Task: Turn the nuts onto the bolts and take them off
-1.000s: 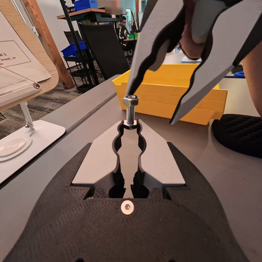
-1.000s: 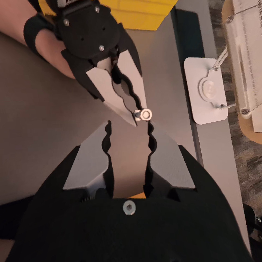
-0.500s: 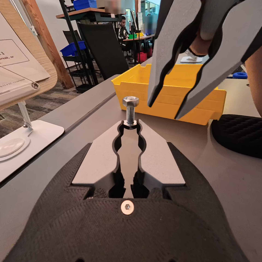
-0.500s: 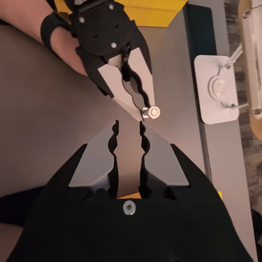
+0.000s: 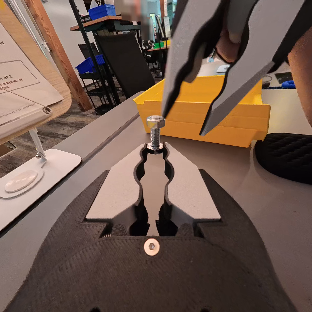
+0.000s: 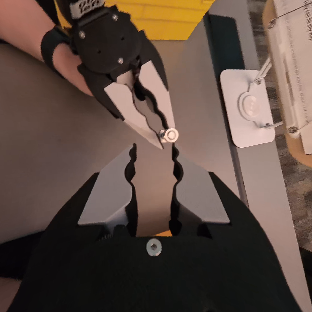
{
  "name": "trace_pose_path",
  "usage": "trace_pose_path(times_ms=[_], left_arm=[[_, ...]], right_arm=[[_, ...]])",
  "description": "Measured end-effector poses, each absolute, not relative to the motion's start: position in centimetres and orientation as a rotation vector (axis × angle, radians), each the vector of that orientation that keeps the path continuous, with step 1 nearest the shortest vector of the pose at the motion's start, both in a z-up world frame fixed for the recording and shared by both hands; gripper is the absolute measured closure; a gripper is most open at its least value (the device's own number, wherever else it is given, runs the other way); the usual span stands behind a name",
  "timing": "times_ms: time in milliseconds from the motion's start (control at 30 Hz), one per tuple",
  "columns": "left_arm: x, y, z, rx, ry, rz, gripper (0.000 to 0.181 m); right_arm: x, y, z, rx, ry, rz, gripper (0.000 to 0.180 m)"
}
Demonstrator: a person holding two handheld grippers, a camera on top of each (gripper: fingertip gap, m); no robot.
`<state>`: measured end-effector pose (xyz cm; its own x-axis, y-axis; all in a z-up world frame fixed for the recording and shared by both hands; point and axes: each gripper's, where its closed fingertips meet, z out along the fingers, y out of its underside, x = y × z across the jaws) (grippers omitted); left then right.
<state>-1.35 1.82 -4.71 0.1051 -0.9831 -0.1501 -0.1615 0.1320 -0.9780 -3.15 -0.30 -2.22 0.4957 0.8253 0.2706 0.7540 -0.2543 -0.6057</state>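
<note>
Left tool (image 5: pixel 154 146): I have it pinching the bolt (image 5: pixel 154 138) at its base, upright over the surface (image 5: pixel 219 168).
Right tool (image 6: pixel 153 146): spread; one fingertip (image 5: pixel 164 114) touches the nut (image 5: pixel 155 121) atop the bolt.

A yellow bin (image 5: pixel 219 125) is set on the grey surface (image 5: pixel 236 194), with a black pad (image 5: pixel 287 157) just beside it. A white stand base (image 5: pixel 42 170) is placed at the surface's edge, carrying a wooden board (image 5: pixel 42 81) with a printed sheet (image 5: pixel 20 87). Blue bins (image 5: pixel 89 65) and a black chair (image 5: pixel 125 62) are seen behind.
</note>
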Motion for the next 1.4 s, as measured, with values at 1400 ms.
trace_pose_path(times_ms=[1400], left_arm=[[-1.4, 1.9, -4.8, -1.275, 1.294, -0.946, 0.165]], right_arm=[[-4.2, 0.4, -3.0, -2.052, -1.303, 0.133, 0.120]])
